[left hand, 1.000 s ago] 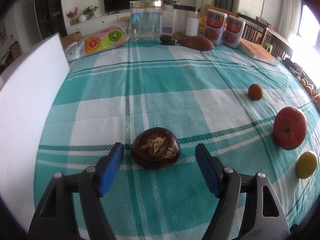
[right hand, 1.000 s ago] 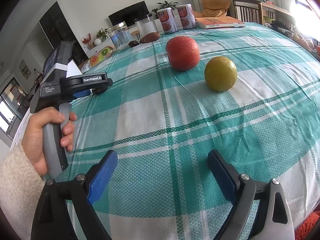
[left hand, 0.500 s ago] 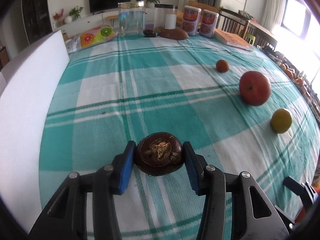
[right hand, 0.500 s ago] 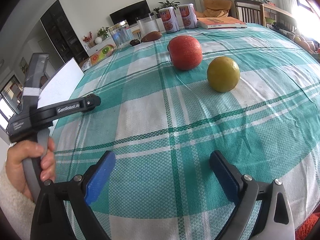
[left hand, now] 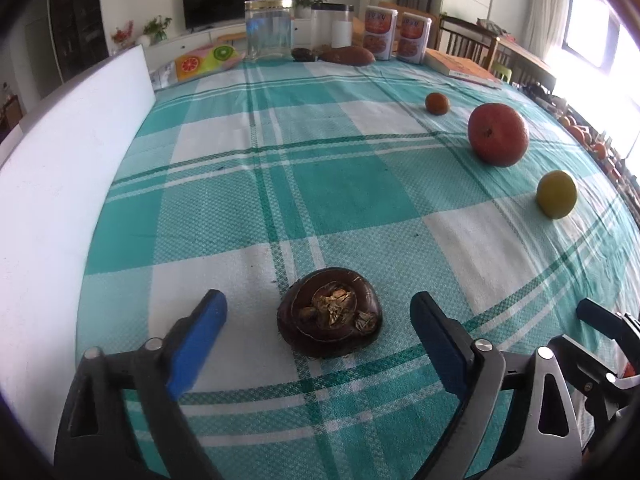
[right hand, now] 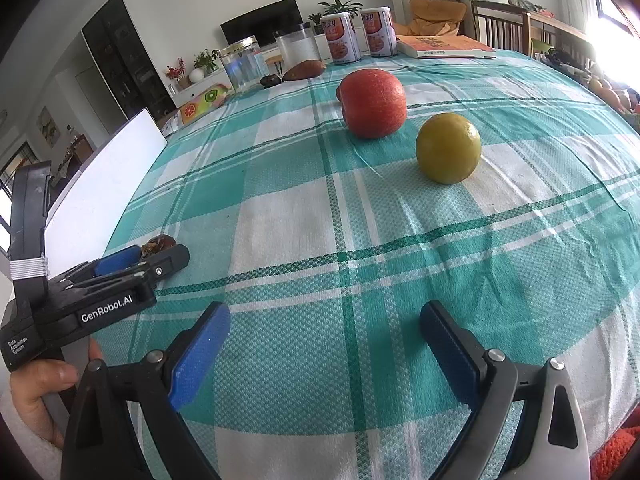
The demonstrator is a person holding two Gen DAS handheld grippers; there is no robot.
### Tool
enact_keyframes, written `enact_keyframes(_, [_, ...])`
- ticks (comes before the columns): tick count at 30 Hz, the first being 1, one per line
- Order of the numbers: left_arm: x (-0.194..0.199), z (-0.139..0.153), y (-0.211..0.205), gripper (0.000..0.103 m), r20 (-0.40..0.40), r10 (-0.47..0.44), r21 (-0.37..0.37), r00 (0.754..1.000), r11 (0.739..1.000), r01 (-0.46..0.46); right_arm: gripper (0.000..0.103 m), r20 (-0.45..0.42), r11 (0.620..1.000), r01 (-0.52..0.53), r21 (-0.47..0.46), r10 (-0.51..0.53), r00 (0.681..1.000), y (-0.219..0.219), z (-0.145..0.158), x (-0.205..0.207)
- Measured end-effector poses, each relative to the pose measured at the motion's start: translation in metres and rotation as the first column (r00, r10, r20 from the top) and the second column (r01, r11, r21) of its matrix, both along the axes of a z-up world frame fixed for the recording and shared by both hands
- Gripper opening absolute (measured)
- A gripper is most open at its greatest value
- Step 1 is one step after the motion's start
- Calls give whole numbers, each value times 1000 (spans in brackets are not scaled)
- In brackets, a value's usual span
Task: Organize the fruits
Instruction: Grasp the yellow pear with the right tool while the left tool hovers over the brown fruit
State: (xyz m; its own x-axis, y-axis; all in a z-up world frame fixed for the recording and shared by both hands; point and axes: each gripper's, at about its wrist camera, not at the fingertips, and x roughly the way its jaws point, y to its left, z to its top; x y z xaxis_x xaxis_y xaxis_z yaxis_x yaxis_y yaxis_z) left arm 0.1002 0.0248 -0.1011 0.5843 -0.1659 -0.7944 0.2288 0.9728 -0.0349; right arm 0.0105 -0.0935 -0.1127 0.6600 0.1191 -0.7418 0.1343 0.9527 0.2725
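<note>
Released dark fruit [left hand: 330,312] lies between opening left hand-held gripper [left hand: 318,320].

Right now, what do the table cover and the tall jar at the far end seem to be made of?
The table cover looks like woven cloth, matte: a fine waffle texture, a teal and white check, and small wrinkles near the edge. The tall jar looks like clear glass or plastic, glossy: the wall behind shows through it, with bright reflections. Which of the two, I cannot tell.

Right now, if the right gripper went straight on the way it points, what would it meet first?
Probably bare tablecloth: the open right gripper points down at empty cloth. The yellow fruit lies farther on, slightly right; depth is unclear.
</note>
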Motion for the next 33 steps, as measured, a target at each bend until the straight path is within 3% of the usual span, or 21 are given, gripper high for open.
enact_keyframes(4, [0,-2,-5,98,1,-4,38,1000,999,4,98,-1,1000,-6,-1,6,1000,0,0,0])
enact_keyframes(18, [0,-3,-6,102,-7,-12,40,1000,999,12,102,-9,1000,-17,-25,17,1000,6,-1,3])
enact_keyframes(21, [0,-3,-6,102,-7,-12,40,1000,999,12,101,1,1000,-10,5,10,1000,2,2,1])
enact_keyframes(24, [0,-3,-6,102,-7,-12,40,1000,999,12,100,157,987,137,79,-148,976,-29,25,-26])
enact_keyframes(27, [0,-3,-7,102,-7,-12,40,1000,999,12,102,271,927,348,140,-374,887,-69,40,-59])
enact_keyframes(29, [0,-3,-6,102,-7,-12,40,1000,999,12,102,216,882,427,202,-465,858,-92,30,-62])
enact_keyframes(30, [0,-3,-7,102,-7,-12,40,1000,999,12,102,172,870,437,229,-478,861,-99,23,-56])
enact_keyframes(31, [0,-3,-7,102,-7,-12,40,1000,999,12,101,132,866,436,243,-475,870,-103,17,-47])
enact_keyframes(33, [0,-3,-7,102,-7,-12,40,1000,999,12,101,91,894,398,206,-422,902,-103,13,-22])
